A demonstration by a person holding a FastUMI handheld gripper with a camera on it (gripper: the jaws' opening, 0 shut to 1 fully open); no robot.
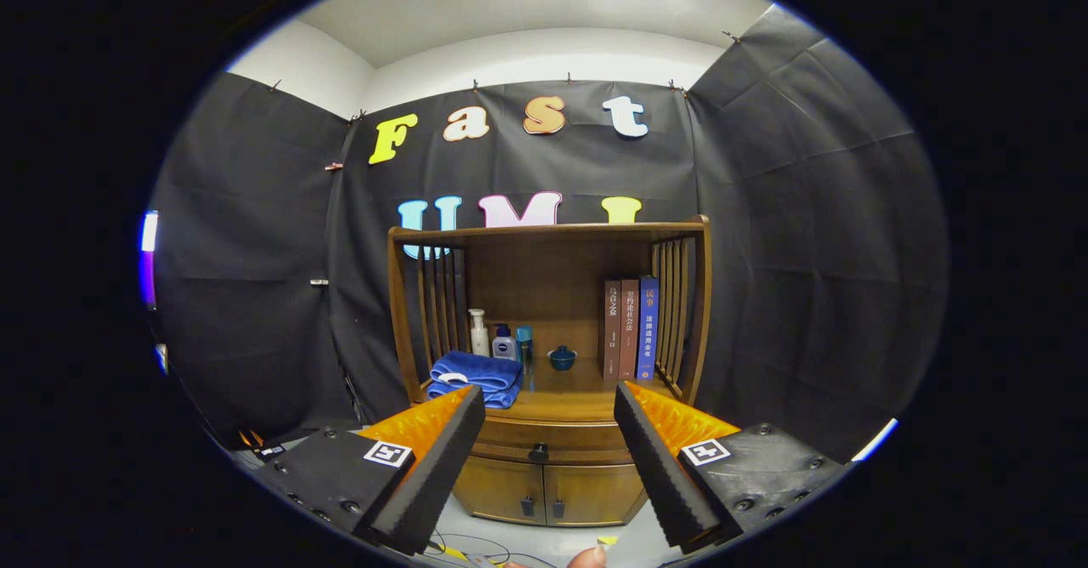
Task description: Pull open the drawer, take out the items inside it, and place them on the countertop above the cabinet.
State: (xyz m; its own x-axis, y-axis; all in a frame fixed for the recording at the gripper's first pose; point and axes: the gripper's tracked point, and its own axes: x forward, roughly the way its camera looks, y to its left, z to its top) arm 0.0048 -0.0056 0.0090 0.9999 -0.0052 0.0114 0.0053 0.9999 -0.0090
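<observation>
Wooden cabinet, well beyond the gripper, framed between its two spread fingers, which hold nothing. Countertop contents, left to right: folded blue towel, soft terry, stacked in two layers; white pump bottle; small clear bottle with blue cap; a short teal container, too small to identify; dark blue lidded bowl, glazed, likely ceramic; three upright books, two brown spines and one blue, leaning against the slatted right side. Below the countertop: drawer, shut, curved wooden front, single dark knob at centre. Below that, two cabinet doors with small dark pulls. Handling judgement: the drawer is rigid and probably slides with moderate resistance; the knob is the only purchase, small and rounded, so the fingers should close squarely on it and pull straight. Drawer contents hidden.
</observation>
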